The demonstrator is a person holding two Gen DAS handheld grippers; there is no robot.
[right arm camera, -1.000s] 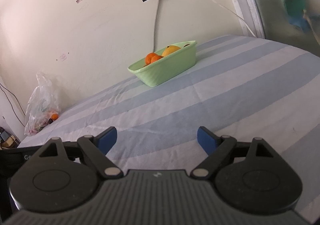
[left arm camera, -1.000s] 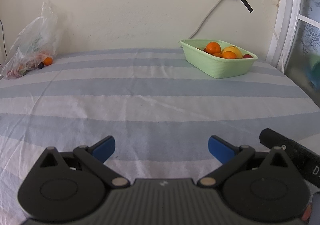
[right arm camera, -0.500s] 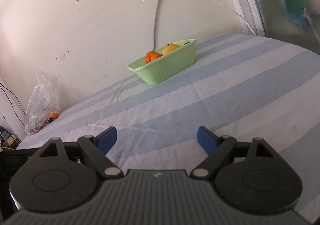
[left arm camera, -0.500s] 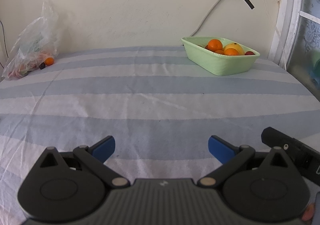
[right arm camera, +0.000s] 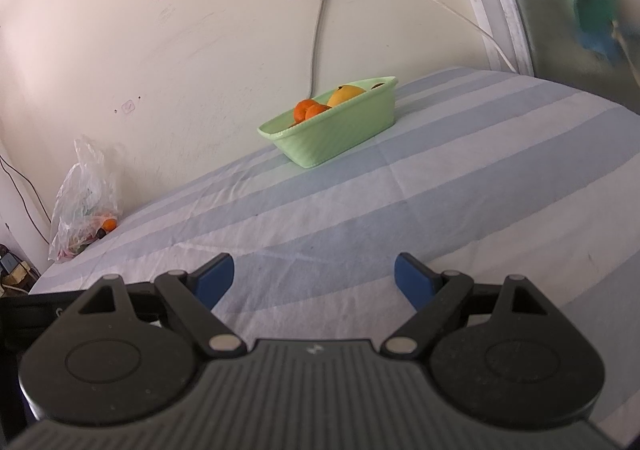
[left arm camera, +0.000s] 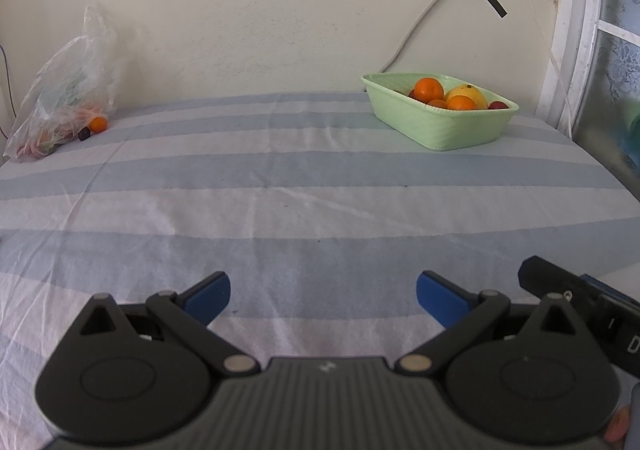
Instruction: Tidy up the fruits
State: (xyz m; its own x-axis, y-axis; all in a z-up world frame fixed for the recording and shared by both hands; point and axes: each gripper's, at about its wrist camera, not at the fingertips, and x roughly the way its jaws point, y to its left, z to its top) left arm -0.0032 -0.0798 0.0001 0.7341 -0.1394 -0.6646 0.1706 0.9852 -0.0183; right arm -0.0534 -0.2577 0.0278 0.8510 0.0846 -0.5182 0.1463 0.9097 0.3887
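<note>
Bag [left arm camera: 64, 98] at far left against the wall, on the striped sheet [left arm camera: 304, 178]; an orange [left arm camera: 97, 124] at its mouth. Left tongs [left arm camera: 323, 297] wide open, empty, above the sheet. Right tongs [right arm camera: 314, 277] likewise open and empty. Green basket [left arm camera: 444, 122] far right holds oranges [left arm camera: 429, 89] and a yellow fruit [left arm camera: 466, 92].

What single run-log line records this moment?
left tool: open, empty | right tool: open, empty | pale green plastic basket: holds fruit | clear plastic bag: fruit remaining
</note>
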